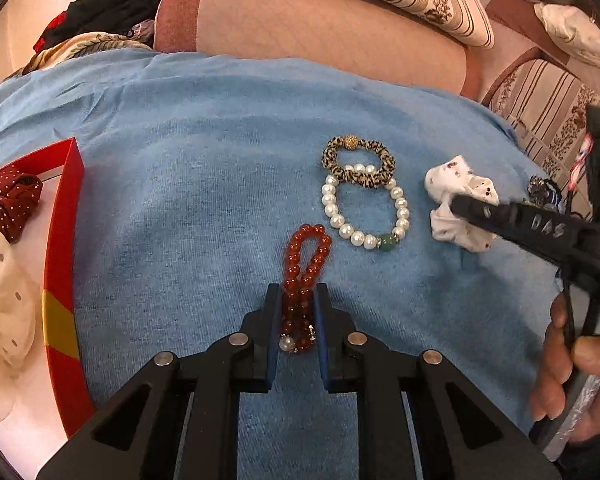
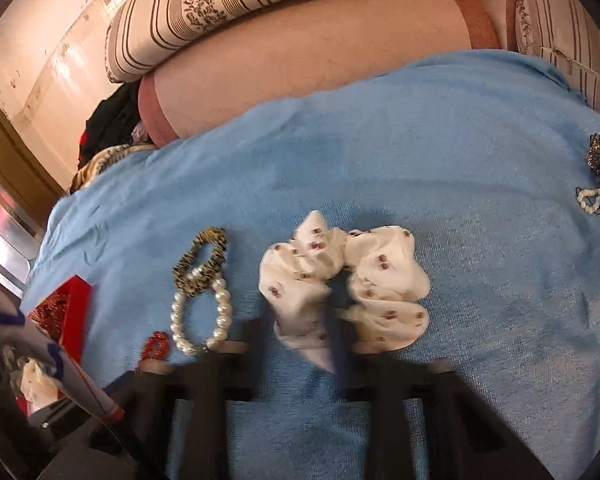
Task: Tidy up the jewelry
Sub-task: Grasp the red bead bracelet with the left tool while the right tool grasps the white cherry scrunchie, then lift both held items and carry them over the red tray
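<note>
Left gripper: its fingers are squeezed onto the red bead bracelet, which is pinched flat between the two blue pads.
Red bead bracelet: the near half is held between the fingers; the far loop sticks out past the fingertips and lies on the blue towel.
Right gripper: its picture is blurred, but the fingers are seen pulled close together on the near edge of the white scrunchie.
White scrunchie: it is spotted with small red dots and lies on the towel, well to the right of the red bead bracelet; from the left wrist view one black finger is seen laid across it.
Pearl bracelet: it is laid flat on the towel, between the red bead bracelet and the white scrunchie, with one green bead on its near side.
Leopard hair tie: it is laid over the far end of the pearl bracelet, touching it.
Red box: it is seen at the left edge of the towel, with a red dotted scrunchie and a cream one inside.
Hand: it is wrapped around the right gripper's handle.
</note>
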Tool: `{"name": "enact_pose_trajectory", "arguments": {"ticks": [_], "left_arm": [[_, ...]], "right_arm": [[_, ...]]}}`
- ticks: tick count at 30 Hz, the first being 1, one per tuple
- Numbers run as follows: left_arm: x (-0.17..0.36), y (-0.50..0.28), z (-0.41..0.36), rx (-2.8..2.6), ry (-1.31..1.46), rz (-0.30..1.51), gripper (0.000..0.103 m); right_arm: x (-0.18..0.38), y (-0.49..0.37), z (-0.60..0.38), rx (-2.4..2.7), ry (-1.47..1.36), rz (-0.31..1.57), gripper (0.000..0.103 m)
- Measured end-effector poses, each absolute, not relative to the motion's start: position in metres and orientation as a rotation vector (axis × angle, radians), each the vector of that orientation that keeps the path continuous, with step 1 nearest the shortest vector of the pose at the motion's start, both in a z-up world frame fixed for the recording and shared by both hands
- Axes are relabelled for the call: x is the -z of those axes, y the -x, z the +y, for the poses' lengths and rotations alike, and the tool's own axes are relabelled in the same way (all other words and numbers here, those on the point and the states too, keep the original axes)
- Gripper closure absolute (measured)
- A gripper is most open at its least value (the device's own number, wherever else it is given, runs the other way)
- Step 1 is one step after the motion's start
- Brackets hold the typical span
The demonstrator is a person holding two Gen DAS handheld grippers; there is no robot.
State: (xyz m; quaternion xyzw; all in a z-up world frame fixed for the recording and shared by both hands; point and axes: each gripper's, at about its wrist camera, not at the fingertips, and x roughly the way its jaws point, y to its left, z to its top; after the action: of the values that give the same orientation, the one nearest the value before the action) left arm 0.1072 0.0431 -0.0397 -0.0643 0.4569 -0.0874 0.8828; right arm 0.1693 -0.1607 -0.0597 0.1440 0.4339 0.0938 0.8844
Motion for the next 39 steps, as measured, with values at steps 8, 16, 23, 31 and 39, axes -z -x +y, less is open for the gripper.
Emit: {"name": "enact_pose_trajectory", "arguments": {"ticks": [8,16,23,31,39], "left_arm": [[0.03,-0.103,0.044,0.19,0.148,0.908,0.103],[0.029,-0.105,0.046,0.191,0.13,0.921,0.103],[0.037,-0.116,0.041,0.203,0.106,0.971,0.062],[0.043,-0.118,0.017,0.119,-0.049,0.958,0.081],[0.015,-0.107,0.035,0.165,0.05,0.855,0.096]], "right_arm": [[0.021,-0.139,-0.165,-0.228,-0.329,0.769,0.1],[0.009,-0.124,-0.166,-0.269,-0.353,0.747,0.1],[0.014,-0.126,-0.161,-0.272,-0.36,0.77,0.1],[0.017,-0.126,-0.158,-0.274,-0.37,0.777,0.1],[0.015,-0.125,-0.162,-0.268,-0.381,0.764,0.1]]}}
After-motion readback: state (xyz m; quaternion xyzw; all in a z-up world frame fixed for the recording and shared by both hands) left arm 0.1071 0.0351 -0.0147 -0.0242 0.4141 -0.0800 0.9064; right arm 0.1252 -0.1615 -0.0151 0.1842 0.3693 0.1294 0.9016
